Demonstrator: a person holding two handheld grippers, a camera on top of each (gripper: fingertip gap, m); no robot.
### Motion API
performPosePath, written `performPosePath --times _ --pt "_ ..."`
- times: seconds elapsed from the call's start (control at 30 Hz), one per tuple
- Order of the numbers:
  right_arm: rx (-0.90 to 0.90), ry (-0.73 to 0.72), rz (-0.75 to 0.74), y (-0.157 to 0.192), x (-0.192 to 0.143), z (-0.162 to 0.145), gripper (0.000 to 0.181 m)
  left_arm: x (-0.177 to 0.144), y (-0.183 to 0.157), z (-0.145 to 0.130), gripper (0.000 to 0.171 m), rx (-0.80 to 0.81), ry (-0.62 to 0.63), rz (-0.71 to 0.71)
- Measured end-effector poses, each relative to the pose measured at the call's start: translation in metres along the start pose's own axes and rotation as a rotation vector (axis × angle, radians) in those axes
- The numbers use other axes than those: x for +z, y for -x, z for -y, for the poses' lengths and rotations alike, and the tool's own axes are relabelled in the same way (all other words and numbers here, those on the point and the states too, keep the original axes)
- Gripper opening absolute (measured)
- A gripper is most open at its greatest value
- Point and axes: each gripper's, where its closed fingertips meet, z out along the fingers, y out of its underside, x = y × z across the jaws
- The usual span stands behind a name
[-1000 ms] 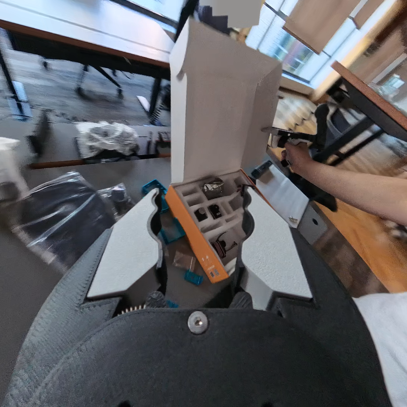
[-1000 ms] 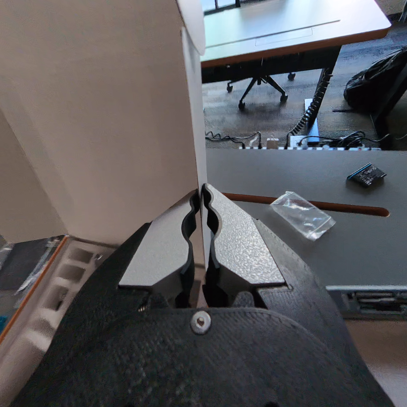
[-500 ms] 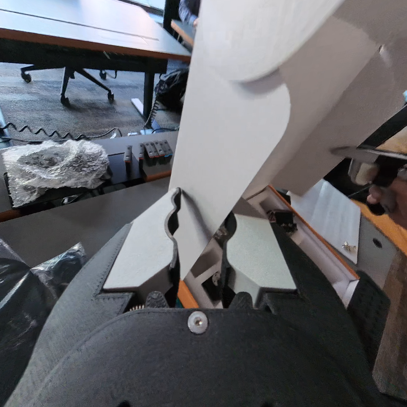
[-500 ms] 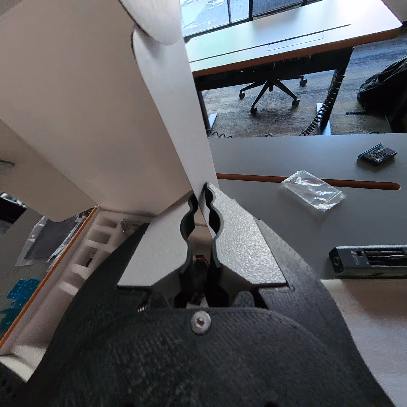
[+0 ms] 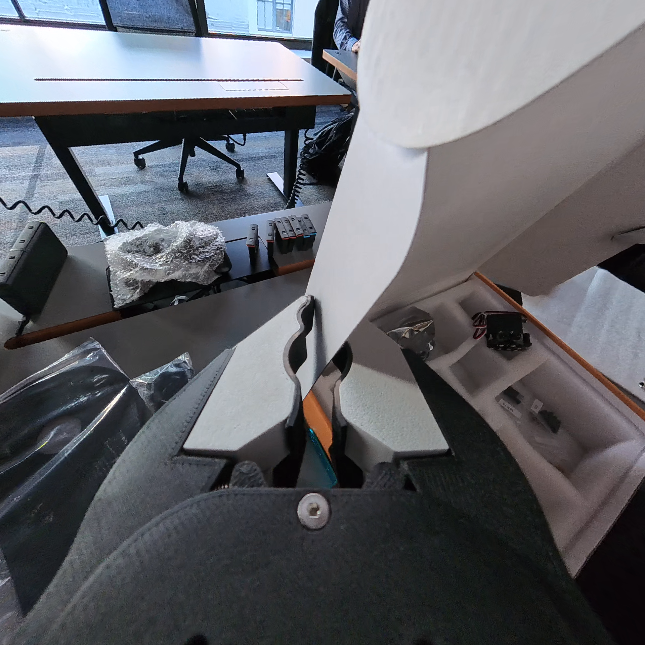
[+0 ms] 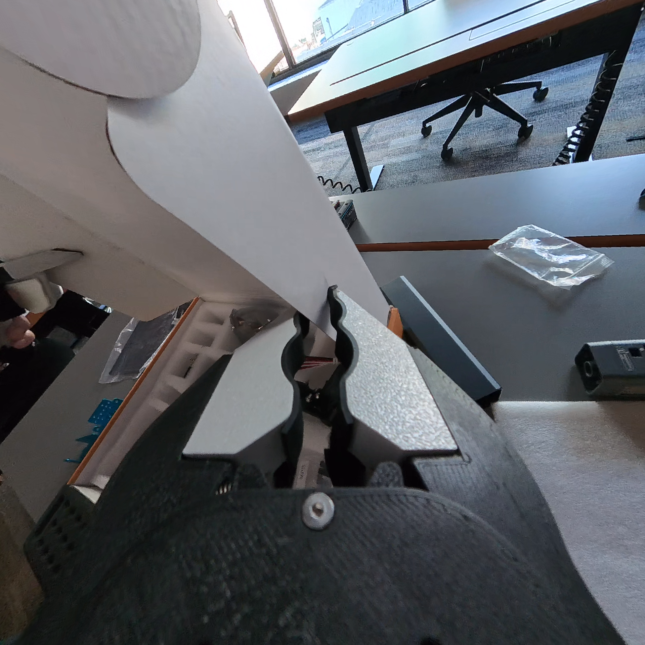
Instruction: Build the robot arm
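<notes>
Left gripper [image 5: 323, 352] jaws narrow, pinching a side flap of the white lid [image 5: 401, 209]; right gripper [image 6: 316, 335] jaws narrow too, gripping the opposite side flap [image 6: 244, 216] of the same lid. Lid raised, tilted over the orange-edged box [image 5: 544, 335]. Beneath it, white foam insert [image 5: 565, 394] with compartments holding a black servo with red wires [image 5: 502, 331] and a dark bagged part [image 5: 413, 331]. Beside the box on the grey surface [image 6: 488, 321]: black plastic bags [image 5: 69, 412] left, clear bag [image 6: 548, 254] right. Farther off, crumpled bubble wrap [image 5: 164, 251], row of small black batteries [image 5: 289, 234], office chair [image 5: 195, 153], another desk [image 5: 157, 80].
</notes>
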Motion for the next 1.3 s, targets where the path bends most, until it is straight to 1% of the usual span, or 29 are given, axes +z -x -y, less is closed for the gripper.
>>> performPosePath --times 0.1,0.23,0.37,0.47,0.57,0.73,0.8,0.83,0.9,0.97,1.03,1.1,1.2,1.27,1.3 --pt "-0.043 0.014 -0.004 0.000 -0.003 -0.005 0.010 -0.003 -0.002 -0.004 0.005 -0.004 -0.009 0.006" --pt "-0.105 0.058 -0.010 0.000 -0.011 -0.021 0.010 -0.012 -0.005 -0.015 0.005 0.000 0.000 0.001" --pt "-0.088 0.079 -0.018 -0.002 -0.018 -0.038 0.010 -0.024 -0.015 -0.036 0.008 -0.009 0.011 0.021" --pt "-0.060 0.054 -0.012 -0.002 -0.019 -0.041 0.011 -0.028 -0.021 -0.046 0.010 -0.026 -0.022 0.049" --pt "-0.054 0.054 -0.006 -0.001 -0.018 -0.041 0.012 -0.027 -0.022 -0.044 0.012 -0.054 -0.042 0.053" --pt "-0.078 0.091 -0.008 -0.002 -0.018 -0.040 0.012 -0.026 -0.020 -0.041 0.012 -0.054 -0.037 0.047" --pt "-0.072 0.099 -0.010 -0.002 -0.016 -0.033 0.012 -0.023 -0.019 -0.035 0.012 -0.060 -0.024 0.054" --pt "-0.074 0.093 -0.012 -0.002 -0.013 -0.024 0.011 -0.019 -0.017 -0.030 0.011 -0.049 -0.014 0.054" --pt "-0.106 0.075 -0.015 -0.004 -0.001 0.001 0.008 -0.008 -0.011 -0.013 0.011 -0.010 0.020 0.036" --pt "-0.158 0.095 0.010 -0.008 0.020 0.026 0.009 0.011 0.003 0.006 0.010 0.027 0.072 -0.002" --pt "-0.187 0.104 0.013 -0.018 0.045 0.052 0.007 0.033 0.022 0.022 0.006 0.014 0.144 -0.049" --pt "-0.179 0.147 0.016 -0.033 0.075 0.071 0.005 0.058 0.041 0.032 0.004 -0.043 0.217 -0.119" --pt "-0.173 0.251 0.010 -0.055 0.117 0.082 0.002 0.092 0.062 0.034 0.008 -0.133 0.285 -0.203" --pt "-0.193 0.314 -0.005 -0.068 0.139 0.082 0.001 0.106 0.073 0.032 0.012 -0.271 0.297 -0.255" --pt "-0.186 0.340 -0.013 -0.072 0.147 0.080 0.001 0.107 0.079 0.034 0.012 -0.352 0.279 -0.272"
